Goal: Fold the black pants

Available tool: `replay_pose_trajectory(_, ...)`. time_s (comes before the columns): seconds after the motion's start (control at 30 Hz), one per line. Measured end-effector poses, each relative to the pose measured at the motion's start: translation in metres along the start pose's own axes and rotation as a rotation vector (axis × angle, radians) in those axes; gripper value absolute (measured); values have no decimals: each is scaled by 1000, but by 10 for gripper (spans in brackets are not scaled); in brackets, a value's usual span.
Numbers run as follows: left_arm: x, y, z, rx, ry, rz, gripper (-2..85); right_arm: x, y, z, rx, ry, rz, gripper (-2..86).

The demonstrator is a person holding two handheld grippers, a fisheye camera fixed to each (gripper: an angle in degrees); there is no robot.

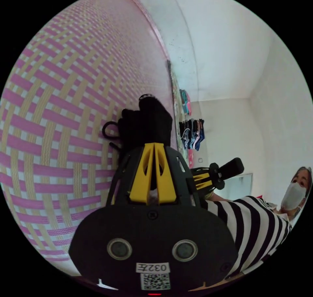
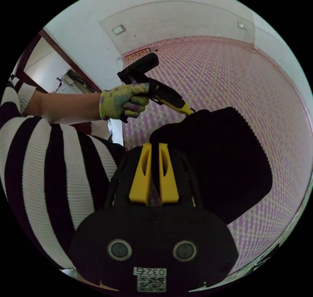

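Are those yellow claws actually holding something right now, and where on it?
Both claws, left claw and right claw, pinch the black pants at bunched upper edges, lifted over the woven mat.

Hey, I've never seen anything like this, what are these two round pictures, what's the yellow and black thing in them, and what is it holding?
These are fisheye pictures from small cameras riding on two hand-held grabbing tools, so the edges bend. A person in a striped top holds one tool in each hand.

In the left gripper view, the yellow prongs at the bottom are the left gripper, closed on a bunch of the black pants. The other tool, the right gripper, shows at the side.

In the right gripper view, the right gripper is pinched on the pants too, which look bundled. A gloved hand holds the left gripper at the far edge of the pants.

Beneath is a pink and yellow woven mat.
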State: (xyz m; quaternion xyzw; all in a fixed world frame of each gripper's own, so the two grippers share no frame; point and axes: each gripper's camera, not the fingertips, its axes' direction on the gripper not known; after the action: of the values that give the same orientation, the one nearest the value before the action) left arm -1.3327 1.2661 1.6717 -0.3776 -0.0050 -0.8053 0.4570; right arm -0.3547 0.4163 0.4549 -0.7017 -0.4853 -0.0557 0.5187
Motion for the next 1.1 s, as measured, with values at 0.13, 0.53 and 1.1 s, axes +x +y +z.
replay_pose_trajectory(0.13, 16, -12, 30, -106, 15, 84, -9, 24, -12, 43, -140, -178, 26, 82)
replay_pose_trajectory(0.53, 13, 6, 62, -324, -259, 311, -9, 109, 89, 3, 29, -294, 375, -9)
replay_pose_trajectory(1.1, 17, 14, 54, -269, -114, 236, -9, 171, 257, -53, 283, -516, 679, -10)
